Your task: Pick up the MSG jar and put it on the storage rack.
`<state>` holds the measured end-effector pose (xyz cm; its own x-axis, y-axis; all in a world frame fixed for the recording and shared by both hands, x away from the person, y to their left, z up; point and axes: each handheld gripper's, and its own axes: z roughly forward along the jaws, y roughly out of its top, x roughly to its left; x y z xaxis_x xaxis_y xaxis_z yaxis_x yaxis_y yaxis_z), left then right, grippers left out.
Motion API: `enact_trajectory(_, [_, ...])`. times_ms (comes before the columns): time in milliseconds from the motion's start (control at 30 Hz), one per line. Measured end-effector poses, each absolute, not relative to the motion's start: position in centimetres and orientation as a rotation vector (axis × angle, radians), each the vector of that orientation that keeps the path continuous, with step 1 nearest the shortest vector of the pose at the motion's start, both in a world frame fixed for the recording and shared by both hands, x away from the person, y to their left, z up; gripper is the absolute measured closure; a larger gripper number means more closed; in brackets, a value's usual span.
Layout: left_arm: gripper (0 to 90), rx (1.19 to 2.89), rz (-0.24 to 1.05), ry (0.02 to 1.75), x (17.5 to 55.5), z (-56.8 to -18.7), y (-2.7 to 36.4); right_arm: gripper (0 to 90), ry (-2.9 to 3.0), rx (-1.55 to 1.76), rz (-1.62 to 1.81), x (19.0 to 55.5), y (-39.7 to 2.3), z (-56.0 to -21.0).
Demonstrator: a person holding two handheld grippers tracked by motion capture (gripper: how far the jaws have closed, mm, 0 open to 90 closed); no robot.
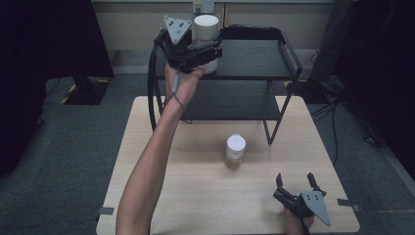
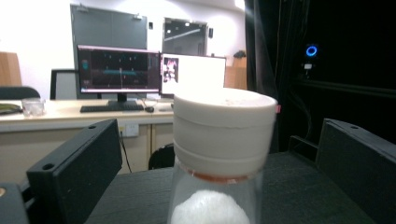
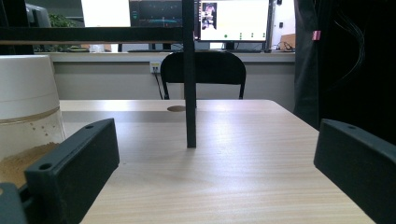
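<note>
My left gripper (image 1: 208,49) stands with jaws wide either side of the white-capped jar (image 1: 206,30) on the far black shelf (image 1: 254,58), while near right my right gripper (image 1: 295,181) rests wide, holding nothing.

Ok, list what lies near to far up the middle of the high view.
Right tool → jar with brown contents on the table → white-lidded jar between the left tool jaws, on the black shelf.

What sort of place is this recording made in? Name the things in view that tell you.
Probably an office or computer lab: lit monitors and a keyboard on a long desk, plus an office chair behind the wooden table.
</note>
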<state>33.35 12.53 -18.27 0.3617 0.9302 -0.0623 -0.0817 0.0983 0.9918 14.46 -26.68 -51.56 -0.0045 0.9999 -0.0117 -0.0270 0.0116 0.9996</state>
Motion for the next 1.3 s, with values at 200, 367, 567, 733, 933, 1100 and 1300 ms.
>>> enact_trajectory(200, [0.0,1.222,0.928,0.864,29.7,-21.4,13.9,0.0,1.200,1.178,1.218,14.5,-26.7,-51.6])
enact_trajectory(367, [0.0,1.218,0.956,0.823,26.2,-25.1,14.3,0.0,1.200,1.176,1.219,14.5,-26.7,-51.6])
enact_trajectory(567, [0.0,1.198,0.986,0.864,22.2,-27.9,14.2,0.0,1.201,1.177,1.220,14.5,-26.8,-51.6])
enact_trajectory(733, [0.0,1.194,1.005,0.864,19.1,-31.3,14.6,0.0,1.201,1.177,1.220,14.5,-26.8,-51.6])
enact_trajectory(933, [0.0,1.189,0.952,0.943,17.0,-35.8,14.3,0.0,1.202,1.174,1.221,14.5,-26.8,-51.6])
enact_trajectory(1100, [0.0,1.176,0.982,0.987,15.8,-40.0,13.9,0.0,1.203,1.174,1.221,14.5,-26.8,-51.6])
enact_trajectory(1300, [0.0,1.240,0.996,1.034,14.6,-44.9,14.4,0.0,1.203,1.174,1.221,14.5,-26.8,-51.6])
